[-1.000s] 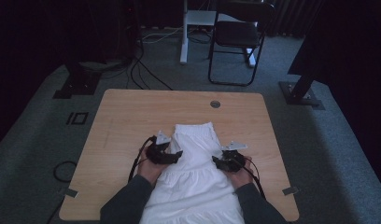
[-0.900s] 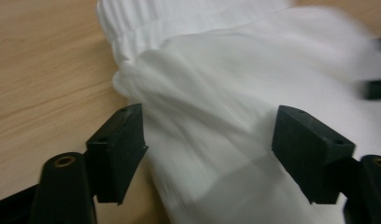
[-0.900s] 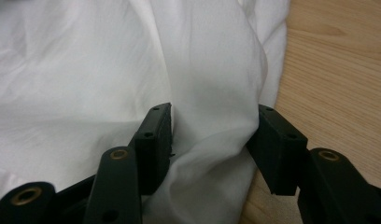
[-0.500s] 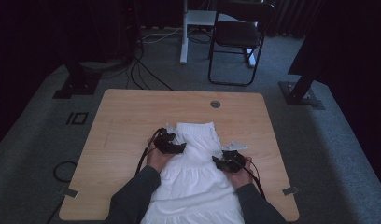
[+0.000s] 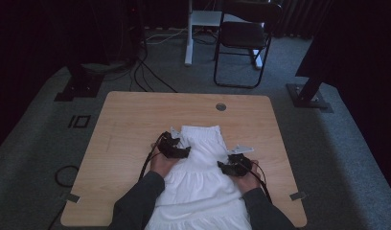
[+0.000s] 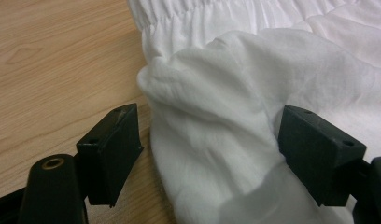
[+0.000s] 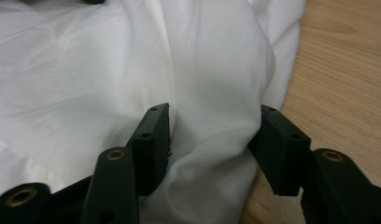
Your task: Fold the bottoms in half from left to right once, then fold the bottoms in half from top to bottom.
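Two hand-held grippers work the edges of a white gathered-cotton garment (image 5: 199,179) on a light wooden counter (image 5: 121,124).

The left gripper (image 6: 209,140) has just been opening its jaws; a bunched fold of the white cloth sits between them, brushing the right-hand jaw while the other stands clear of it over bare wood. The right gripper (image 7: 211,140) has its jaws parted about halfway and has just been opening them, with a soft ridge of the same fabric rising between them at the garment's edge, beside the wood. From the high view, the left gripper (image 5: 173,146) sits near the elasticated top band, the right gripper (image 5: 235,165) lower on the opposite side. The garment lies flat along the counter's middle, reaching its near edge. A black folding chair (image 5: 244,36) stands on the grey carpet beyond.
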Available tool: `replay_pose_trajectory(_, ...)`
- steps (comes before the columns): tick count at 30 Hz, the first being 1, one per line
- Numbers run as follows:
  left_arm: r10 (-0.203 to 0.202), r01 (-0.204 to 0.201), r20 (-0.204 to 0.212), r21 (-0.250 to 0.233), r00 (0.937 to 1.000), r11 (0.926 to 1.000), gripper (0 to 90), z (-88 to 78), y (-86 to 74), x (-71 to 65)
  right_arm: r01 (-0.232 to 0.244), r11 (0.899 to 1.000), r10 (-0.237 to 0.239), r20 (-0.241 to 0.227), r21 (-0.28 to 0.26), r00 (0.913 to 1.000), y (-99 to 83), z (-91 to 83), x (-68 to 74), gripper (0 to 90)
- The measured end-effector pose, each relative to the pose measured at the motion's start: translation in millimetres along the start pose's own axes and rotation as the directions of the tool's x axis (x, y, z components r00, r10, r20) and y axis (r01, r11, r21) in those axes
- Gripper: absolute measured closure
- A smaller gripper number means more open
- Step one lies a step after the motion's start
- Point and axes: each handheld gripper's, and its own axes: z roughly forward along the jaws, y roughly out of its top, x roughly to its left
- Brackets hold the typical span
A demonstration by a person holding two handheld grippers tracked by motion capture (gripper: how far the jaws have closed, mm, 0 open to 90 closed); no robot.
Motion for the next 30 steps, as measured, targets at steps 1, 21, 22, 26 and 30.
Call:
replay_pose_trajectory(1, 0.000, 0.000, 0.000, 0.000, 1.0000, 1.0000, 21.7, 0.0, 0.0, 0.0, 0.002, 1.000, -0.002, -0.015, 0.012, 0.9999, 1.1, -0.5, -0.3, 43.9)
replay_pose_trajectory(21, 0.002, -0.002, 0.008, -0.005, 1.0000, 1.0000, 23.1, 0.1, 0.0, -0.7, 0.081, 0.993, -0.081, -0.006, 0.084, 0.9967, 70.8, 51.2, -35.9, 15.8)
replay_pose_trajectory(22, 0.001, -0.001, 0.008, -0.005, 1.0000, 1.0000, 23.1, 0.1, -0.1, -0.7, 0.075, 0.992, -0.075, 0.000, 0.097, 0.9972, 71.1, 55.4, -37.3, 19.5)
replay_pose_trajectory(26, 0.008, -0.007, 0.021, -0.010, 0.9998, 0.9999, 29.2, -1.7, -0.6, -0.5, 0.052, 0.995, -0.050, -0.026, 0.081, 0.9984, 72.1, 60.2, -39.4, 42.7)
replay_pose_trajectory(30, -0.007, 0.008, 0.056, -0.008, 0.9984, 0.9999, 52.8, -3.9, 1.3, -1.1, 0.049, 0.995, -0.045, -0.048, 0.087, 0.9978, 76.6, 61.3, -35.7, 67.8)
